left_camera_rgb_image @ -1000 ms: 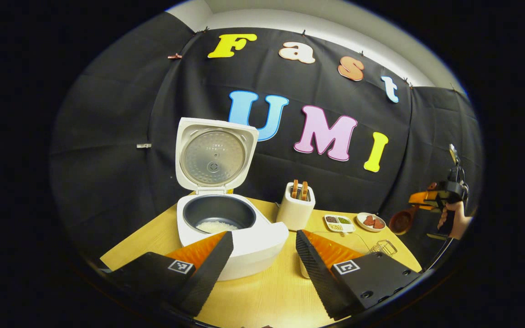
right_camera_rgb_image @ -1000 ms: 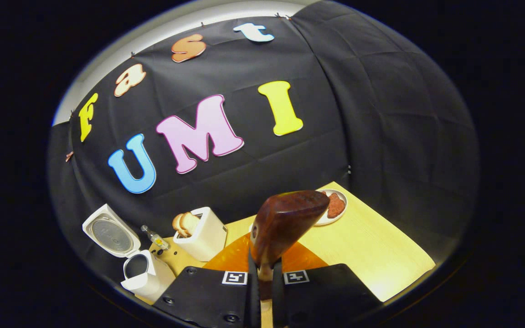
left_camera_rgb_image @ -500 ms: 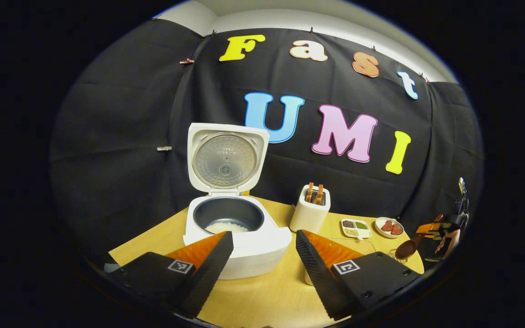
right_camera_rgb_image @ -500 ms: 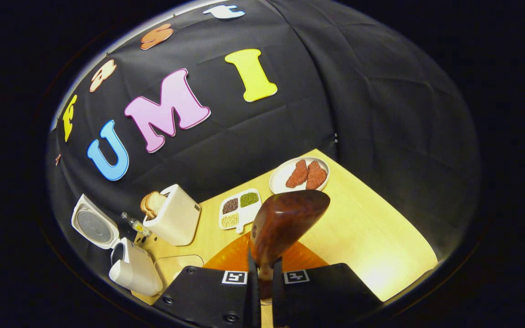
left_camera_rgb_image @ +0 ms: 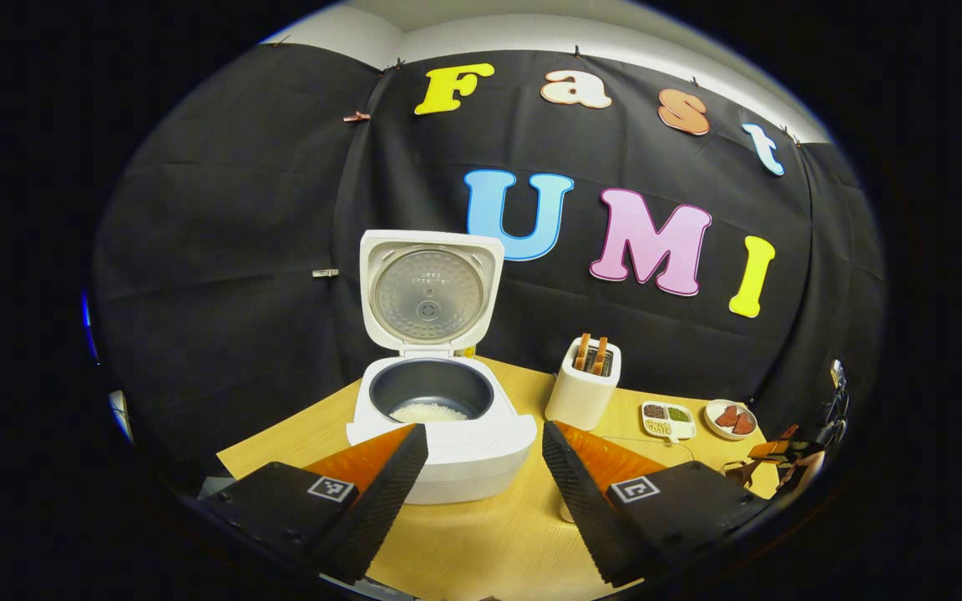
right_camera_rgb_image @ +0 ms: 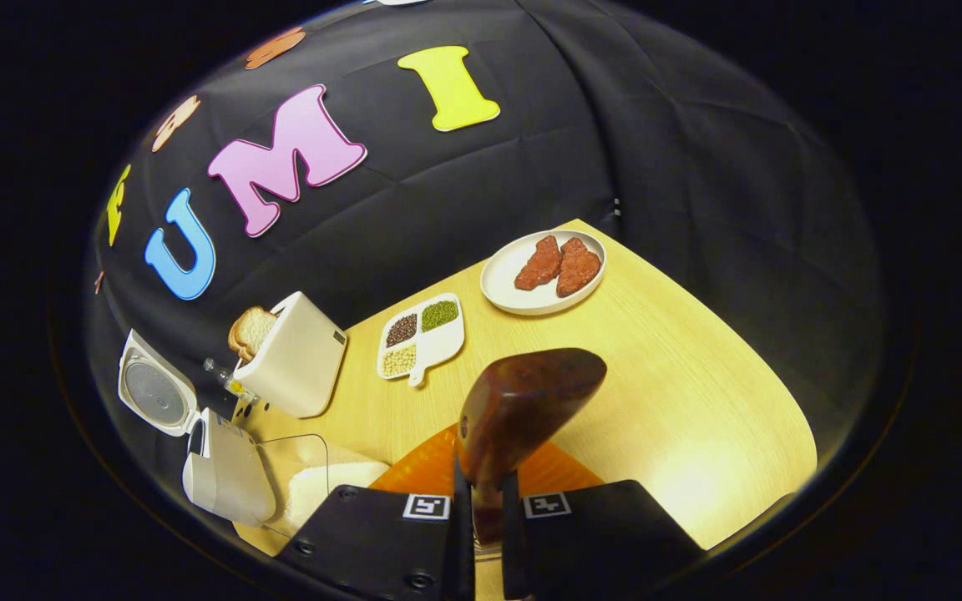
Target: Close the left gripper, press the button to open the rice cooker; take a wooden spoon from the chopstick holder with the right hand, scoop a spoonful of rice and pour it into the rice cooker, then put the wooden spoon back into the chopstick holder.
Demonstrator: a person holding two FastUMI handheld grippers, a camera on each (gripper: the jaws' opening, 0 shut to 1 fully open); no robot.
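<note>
The right gripper (right_camera_rgb_image: pixel 485 534) is clamped on the wooden spoon (right_camera_rgb_image: pixel 523 409), whose bowl rises just ahead of its fingers above the counter (right_camera_rgb_image: pixel 681 376). The left gripper (left_camera_rgb_image: pixel 481 467) hangs wide apart and empty, with the rice cooker (left_camera_rgb_image: pixel 443 421) just ahead, lid raised, rice inside.
</note>
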